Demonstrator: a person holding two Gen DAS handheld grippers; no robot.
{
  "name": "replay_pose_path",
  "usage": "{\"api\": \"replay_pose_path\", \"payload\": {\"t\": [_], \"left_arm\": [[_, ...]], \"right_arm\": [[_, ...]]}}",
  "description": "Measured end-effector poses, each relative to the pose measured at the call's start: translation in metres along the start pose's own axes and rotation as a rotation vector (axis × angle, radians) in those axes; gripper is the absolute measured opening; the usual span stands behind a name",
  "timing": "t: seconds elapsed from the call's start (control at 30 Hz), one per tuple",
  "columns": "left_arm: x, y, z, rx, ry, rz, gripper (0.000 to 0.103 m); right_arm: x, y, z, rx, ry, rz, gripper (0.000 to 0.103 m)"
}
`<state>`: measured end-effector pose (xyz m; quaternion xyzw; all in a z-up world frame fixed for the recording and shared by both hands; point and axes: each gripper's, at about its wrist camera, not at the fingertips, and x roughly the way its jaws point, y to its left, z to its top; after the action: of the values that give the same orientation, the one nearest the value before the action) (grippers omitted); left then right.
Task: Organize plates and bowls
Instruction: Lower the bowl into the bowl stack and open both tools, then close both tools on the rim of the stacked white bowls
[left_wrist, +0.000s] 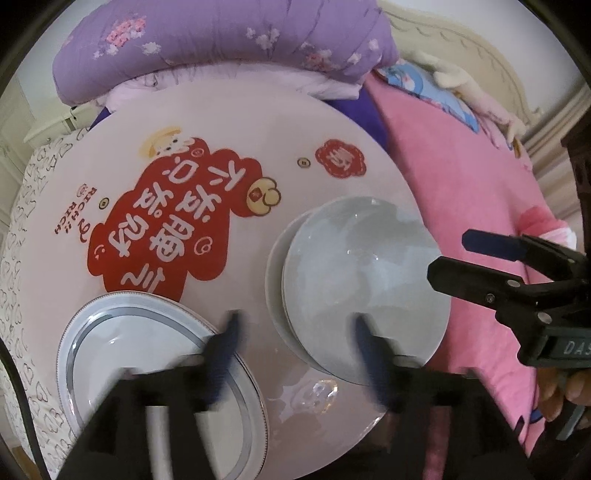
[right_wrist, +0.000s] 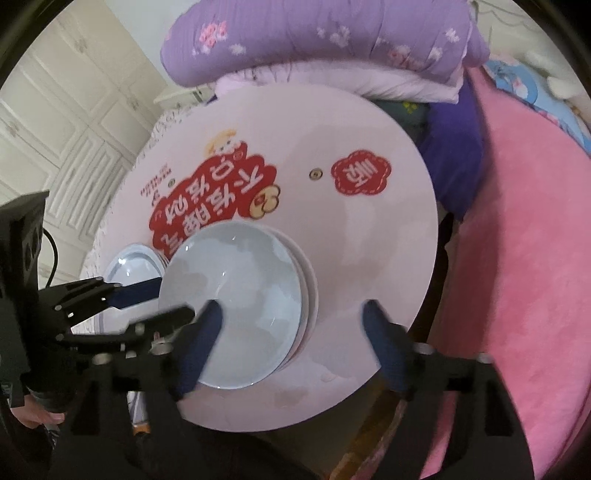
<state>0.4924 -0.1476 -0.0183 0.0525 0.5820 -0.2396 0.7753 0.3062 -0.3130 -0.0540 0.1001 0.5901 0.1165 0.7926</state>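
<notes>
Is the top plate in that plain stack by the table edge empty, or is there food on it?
Empty. The top plate shows only a bare glossy surface with light reflections, sitting on the stacked plates beneath it.

We record a round white printed table (left_wrist: 258, 122) set on a pink blanket (left_wrist: 461, 177). On it, near edge: stacked pale shallow bowls (left_wrist: 354, 266) right, grey-rimmed white plates (left_wrist: 122, 332) left, apart. Behind: a folded purple floral quilt (left_wrist: 221, 40).

Light: soft, even, fairly bright.
Glare: small glints on bowl (left_wrist: 364, 275).
Blur: gripper fingers (left_wrist: 227, 341) smeared.
Edges: strong fisheye bending, dark corners.
</notes>
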Motion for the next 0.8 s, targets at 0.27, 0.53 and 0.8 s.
{"api": "replay_pose_path", "payload": {"t": [0.27, 0.53, 0.8], "left_arm": [[-0.019, 0.018, 0.007, -0.064, -0.062, -0.039, 0.095], [-0.009, 0.035, 0.01, -0.121, -0.035, -0.085, 0.095], [0.015, 0.027, 0.012, -0.096, -0.005, -0.101, 0.091]], "right_arm": [[0.003, -0.023, 0.001, 0.106, -0.044, 0.06, 0.098], [0.007, -0.038, 0.0, 0.161, -0.06, 0.114, 0.099], [0.02, -0.044, -0.004, 0.166, -0.024, 0.134, 0.099]]}}
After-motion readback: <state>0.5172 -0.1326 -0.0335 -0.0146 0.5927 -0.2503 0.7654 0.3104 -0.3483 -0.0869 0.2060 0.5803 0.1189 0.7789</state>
